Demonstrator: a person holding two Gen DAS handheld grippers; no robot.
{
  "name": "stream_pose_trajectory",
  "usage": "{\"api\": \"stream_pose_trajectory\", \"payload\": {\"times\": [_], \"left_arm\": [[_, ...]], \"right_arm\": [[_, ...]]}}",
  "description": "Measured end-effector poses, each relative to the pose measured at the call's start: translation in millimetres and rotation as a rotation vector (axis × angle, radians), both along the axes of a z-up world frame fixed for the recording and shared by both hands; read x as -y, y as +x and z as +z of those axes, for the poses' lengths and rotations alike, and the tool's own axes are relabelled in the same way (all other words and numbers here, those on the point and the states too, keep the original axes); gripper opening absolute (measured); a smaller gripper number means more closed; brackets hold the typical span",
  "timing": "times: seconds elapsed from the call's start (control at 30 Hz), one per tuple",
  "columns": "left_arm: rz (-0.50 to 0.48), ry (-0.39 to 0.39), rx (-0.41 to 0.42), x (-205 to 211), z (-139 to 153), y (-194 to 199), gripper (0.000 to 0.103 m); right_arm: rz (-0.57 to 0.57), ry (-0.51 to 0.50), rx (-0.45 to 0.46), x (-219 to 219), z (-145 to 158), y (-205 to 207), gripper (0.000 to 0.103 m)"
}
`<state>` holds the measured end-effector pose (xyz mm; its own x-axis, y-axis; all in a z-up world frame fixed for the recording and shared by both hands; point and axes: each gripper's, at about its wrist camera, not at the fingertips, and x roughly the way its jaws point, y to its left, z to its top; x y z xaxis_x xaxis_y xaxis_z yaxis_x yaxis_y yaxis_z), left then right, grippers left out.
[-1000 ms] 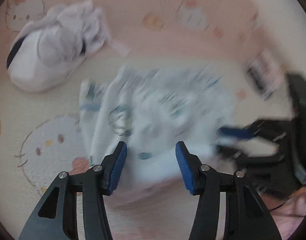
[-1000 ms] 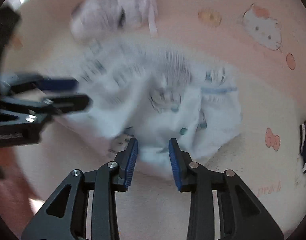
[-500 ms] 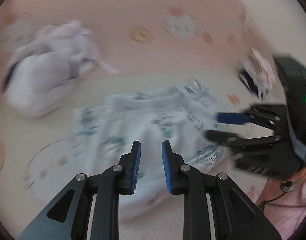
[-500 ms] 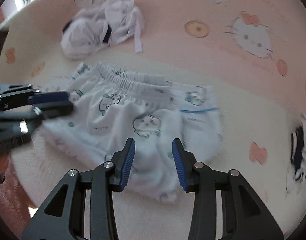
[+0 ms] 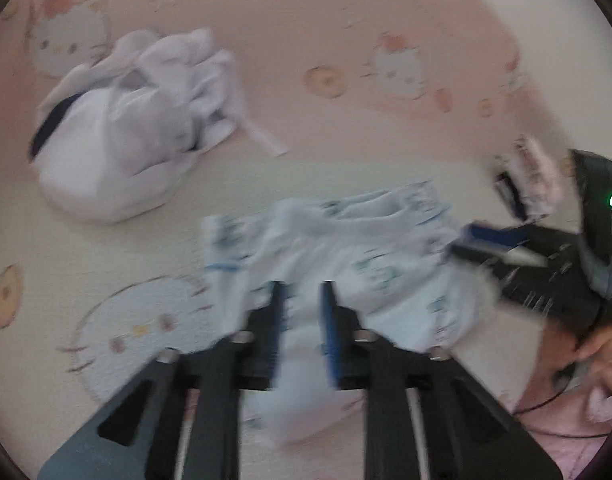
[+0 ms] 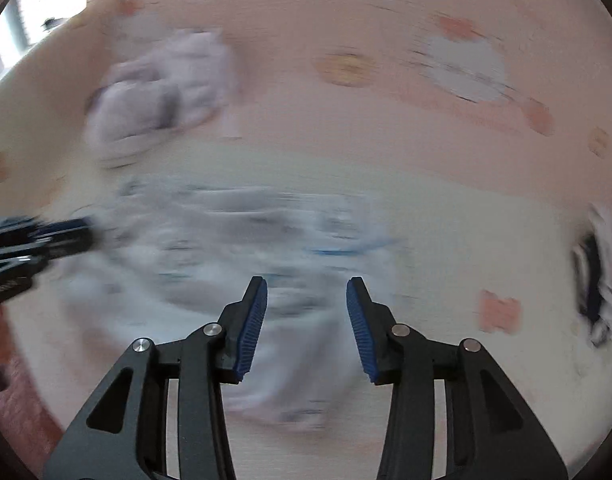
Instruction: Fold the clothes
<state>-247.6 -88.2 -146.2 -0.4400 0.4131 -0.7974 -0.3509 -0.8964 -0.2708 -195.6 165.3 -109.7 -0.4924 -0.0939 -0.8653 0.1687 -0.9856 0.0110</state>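
Note:
White shorts with small blue prints lie rumpled on the mat, waistband on the far side. My left gripper hovers over their near edge; its jaws are opening, and cloth shows in the gap with neither pad pressing on it. In the right wrist view the shorts are badly blurred. My right gripper stands over them, jaws opening, nothing pinched. Each gripper shows in the other's view, the right gripper at the shorts' right end and the left gripper at their left end.
A crumpled white garment with a dark band lies at the far left. A small dark-and-white striped piece sits far right. The pink and cream cartoon-cat mat covers the surface. A person's hand is at the lower right.
The left jaws narrowed, then widened again. The right jaws widened step by step. Both grippers shifted over the shorts and the right wrist view turned blurry.

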Motion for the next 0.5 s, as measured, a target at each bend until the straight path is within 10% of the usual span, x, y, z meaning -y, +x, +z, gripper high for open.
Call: {"api": "stream_pose_trajectory", "payload": {"times": [0.2, 0.37, 0.5], "left_arm": [[-0.035, -0.154, 0.018, -25, -34, -14, 0.038], [0.122, -0.185, 0.033, 7, -19, -13, 0.036], [0.122, 0.006, -0.027, 14, 2, -2, 0.038]], "right_arm": [[0.088, 0.072, 0.089, 24, -39, -5, 0.042], [-0.040, 0.173, 0.085, -20, -29, 3, 0.042], [-0.132, 0.056, 0.065, -36, -12, 11, 0.042]]}}
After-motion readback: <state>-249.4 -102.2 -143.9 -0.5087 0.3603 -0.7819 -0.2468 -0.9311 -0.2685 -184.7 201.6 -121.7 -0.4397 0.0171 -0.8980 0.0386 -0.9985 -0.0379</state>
